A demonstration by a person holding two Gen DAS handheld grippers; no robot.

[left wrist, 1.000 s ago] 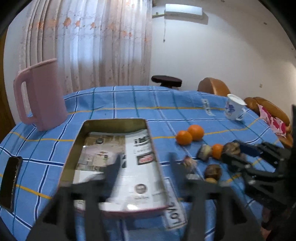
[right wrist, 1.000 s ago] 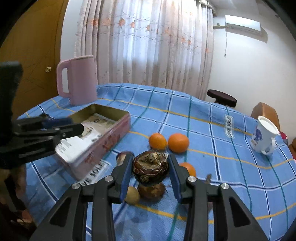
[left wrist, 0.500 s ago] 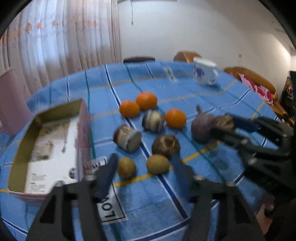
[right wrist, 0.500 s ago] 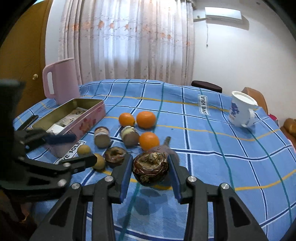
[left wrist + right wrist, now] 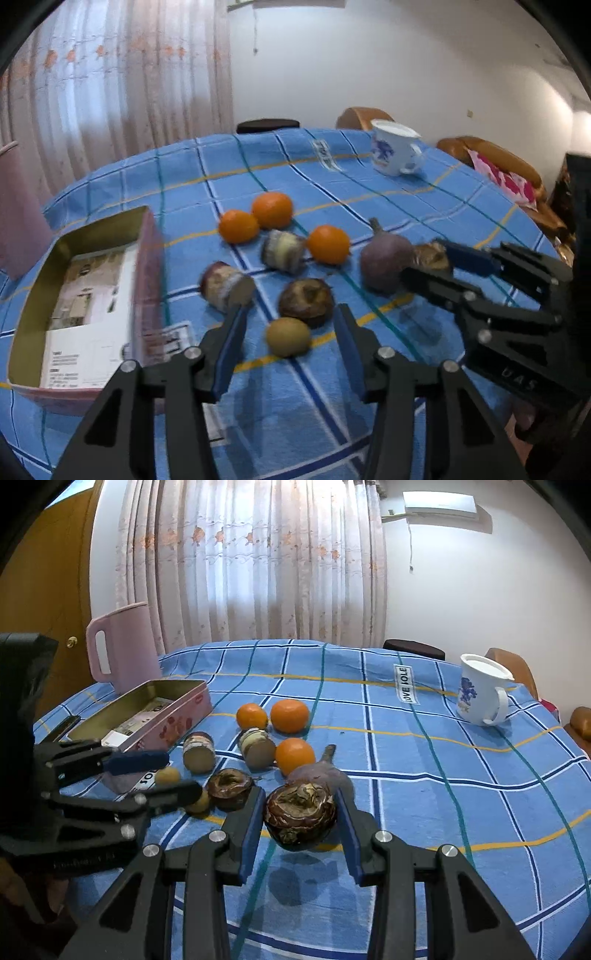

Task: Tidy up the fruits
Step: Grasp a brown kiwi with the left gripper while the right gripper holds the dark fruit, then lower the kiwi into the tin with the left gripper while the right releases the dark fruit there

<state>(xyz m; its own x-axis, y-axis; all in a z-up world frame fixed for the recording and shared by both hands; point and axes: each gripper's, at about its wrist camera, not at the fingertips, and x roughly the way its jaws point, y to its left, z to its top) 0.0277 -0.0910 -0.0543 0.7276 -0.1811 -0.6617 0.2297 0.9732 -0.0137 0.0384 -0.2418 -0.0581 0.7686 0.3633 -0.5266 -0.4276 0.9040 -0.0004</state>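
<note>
My left gripper hangs low over the fruit cluster. Its jaws stand partly apart around a small yellow-green fruit, and the pads do not touch it. Just beyond lies a dark brown wrinkled fruit. My right gripper is shut on another dark wrinkled fruit and holds it above the cloth, to the right of the cluster. Three oranges, two cut brownish pieces and a purple stemmed fruit lie on the cloth. The open pink tin stands at the left.
A white mug stands at the far right of the blue checked tablecloth. A pink jug stands behind the tin. A second small yellow fruit lies by the left gripper's near finger. A sofa and a stool are beyond the table.
The left gripper swung from above the tin to the fruit cluster, dropped lower and narrowed its jaws. The right gripper carried its fruit to the right of the cluster. Both have since nearly stopped.
</note>
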